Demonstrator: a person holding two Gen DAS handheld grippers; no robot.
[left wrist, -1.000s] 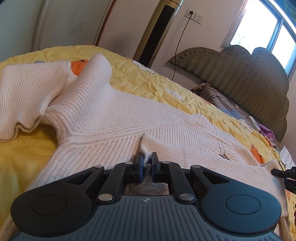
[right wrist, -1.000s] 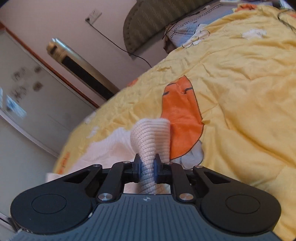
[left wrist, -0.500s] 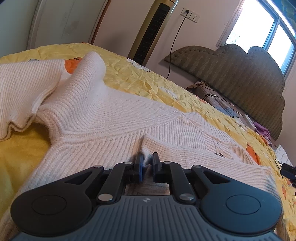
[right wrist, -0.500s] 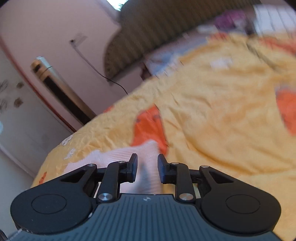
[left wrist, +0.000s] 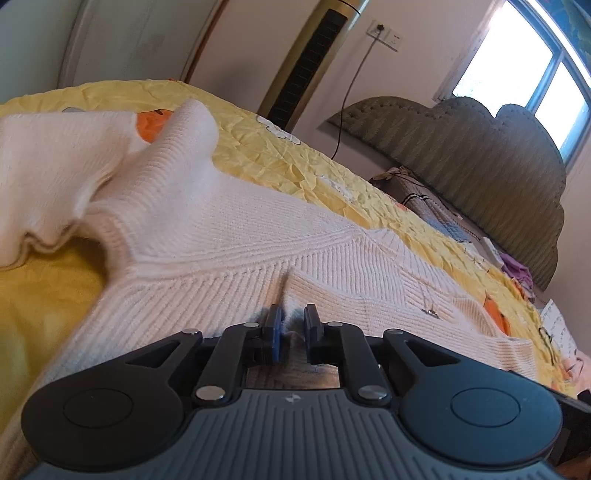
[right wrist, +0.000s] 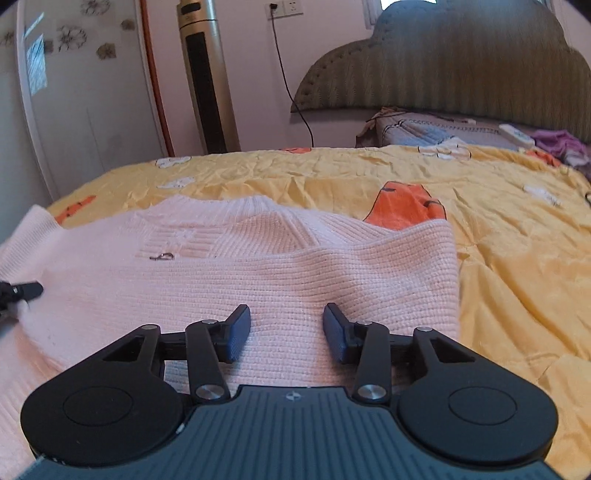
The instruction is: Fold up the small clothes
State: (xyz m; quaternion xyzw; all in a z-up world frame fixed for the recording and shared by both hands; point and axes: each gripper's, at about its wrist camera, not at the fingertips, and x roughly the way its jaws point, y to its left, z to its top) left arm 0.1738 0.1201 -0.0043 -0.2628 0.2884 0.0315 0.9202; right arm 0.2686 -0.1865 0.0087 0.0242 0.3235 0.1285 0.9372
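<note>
- A pale pink knitted sweater (right wrist: 258, 266) lies spread on a bed covered by a yellow quilt (right wrist: 498, 229) with orange and white cartoon prints.
- The left gripper (left wrist: 293, 325) is clenched on a raised fold of the sweater's ribbed knit, its jaws nearly together with fabric pinched between them.
- The right gripper (right wrist: 287, 330) hovers just over the sweater with its jaws apart; they have just been opening, and the pads press on nothing, though knit shows in the gap beneath them.
- Beyond the quilt stand a gold and black tower fan (right wrist: 207, 81), a wall socket (right wrist: 283, 8) with a black cord hanging from it, and a padded grey-green headboard (right wrist: 461, 74).
- At the head of the bed lie a patterned pillow (right wrist: 424, 131), a white remote-like object (right wrist: 515, 133) and purple cloth (right wrist: 561, 142).
- The left wrist view alone shows a bright window (left wrist: 524, 62) and a sleeve (left wrist: 55, 166) folded back at the far left.
- The right wrist view alone shows a small metal clasp (right wrist: 162, 256) on the sweater, the flower-decorated door (right wrist: 85, 74), and the tip of the other gripper at the left edge.
</note>
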